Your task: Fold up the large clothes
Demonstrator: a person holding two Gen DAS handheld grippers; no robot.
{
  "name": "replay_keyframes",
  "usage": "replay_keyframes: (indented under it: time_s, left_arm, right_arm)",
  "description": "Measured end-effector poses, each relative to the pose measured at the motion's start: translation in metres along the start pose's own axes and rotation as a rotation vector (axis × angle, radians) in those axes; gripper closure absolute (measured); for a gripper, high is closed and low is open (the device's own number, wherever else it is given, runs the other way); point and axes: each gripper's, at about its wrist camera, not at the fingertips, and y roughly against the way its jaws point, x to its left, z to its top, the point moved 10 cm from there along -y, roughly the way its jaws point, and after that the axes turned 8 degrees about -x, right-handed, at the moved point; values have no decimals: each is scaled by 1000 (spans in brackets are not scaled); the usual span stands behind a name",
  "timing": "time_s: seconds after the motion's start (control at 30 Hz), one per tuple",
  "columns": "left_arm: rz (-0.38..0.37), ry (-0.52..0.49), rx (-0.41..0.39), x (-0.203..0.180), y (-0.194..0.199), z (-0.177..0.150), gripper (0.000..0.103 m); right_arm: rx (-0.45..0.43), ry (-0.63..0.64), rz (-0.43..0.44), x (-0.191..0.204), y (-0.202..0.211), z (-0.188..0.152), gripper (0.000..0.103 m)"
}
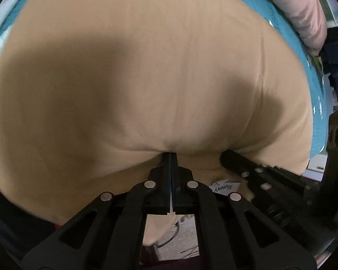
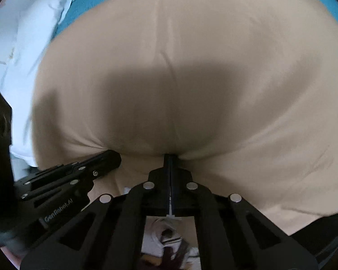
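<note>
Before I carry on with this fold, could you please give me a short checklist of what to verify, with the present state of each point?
1. Left claw shut on the tan garment: ok, its jaws are closed with the edge of the cloth pinched between them.
2. Right claw shut on the same edge: ok.
3. Both claws on one edge, side by side: ok; each view shows the other claw close beside it.
4. Cloth between the claws taut: not ok, it sags and puckers at each grip.
5. Garment lying over the teal cover: ok, though creases run across it.
6. Far edge aligned for the fold: cannot tell, out of view.
</note>
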Motion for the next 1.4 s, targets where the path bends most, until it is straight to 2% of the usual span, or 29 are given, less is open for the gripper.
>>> replay_keyframes:
  time_s: [0.1, 0.23, 0.3, 0.33, 0.43, 0.5, 0.57, 0.67, 0.73, 0.8, 0.9, 0.97, 1.0, 1.07, 1.1, 1.17, 1.23, 1.4]
  left_arm:
    - [111, -75, -38, 17, 22, -3, 101]
    - [193, -33, -56, 62, 42, -5, 101]
    - [212, 1, -61, 83, 48, -3, 101]
    - [214, 31, -61, 94, 49, -3, 101]
    - [148, 112, -25, 107, 36, -1, 100]
    - [165, 123, -17, 105, 37, 1, 100]
    - [192, 61, -66, 92, 51, 8, 100]
    - [137, -23, -158, 60, 80, 22, 97]
    - [96, -31, -186, 43, 94, 33, 97]
    - [54, -56, -219, 17, 99, 55, 97]
    - [38, -72, -218, -10, 86, 74, 97]
    - [6, -77, -184, -31, 60, 88, 97]
    - [8, -79, -161, -27, 51, 91, 97]
    - [29, -88, -111, -36, 23, 95, 97]
    - [54, -93, -99, -33, 13, 95, 97]
    - [50, -86, -82, -29, 2, 96, 97]
    - [20, -74, -80, -24, 5, 98, 97]
    - [138, -127, -140, 23, 36, 98, 98]
  right_arm:
    - [-48, 67, -94, -24, 27, 4, 103]
    - [-56, 14, -197, -92, 53, 1, 103]
    - [-68, -15, -271, -125, 65, -2, 103]
    - [-73, -48, -271, -140, 70, -3, 103]
    - [-66, -134, -209, -160, 70, -6, 103]
    - [-52, -142, -216, -161, 65, -8, 103]
    - [-63, -141, -219, -150, 74, -7, 100]
    - [-138, -87, -149, -111, 101, 7, 100]
    - [-196, -30, -123, -83, 120, 20, 100]
    - [-213, 17, -56, -50, 126, 33, 100]
    - [-213, 78, -51, -10, 108, 57, 97]
    - [-176, 91, -21, 12, 82, 62, 97]
    - [-136, 70, 15, 21, 64, 63, 97]
    - [-67, 32, 27, 24, 31, 62, 100]
    - [-52, 21, 11, 14, 20, 63, 100]
    - [-32, -14, 16, 6, 4, 63, 103]
    - [-22, -31, 34, -1, 5, 65, 103]
    - [-42, -55, -46, -62, 33, 69, 103]
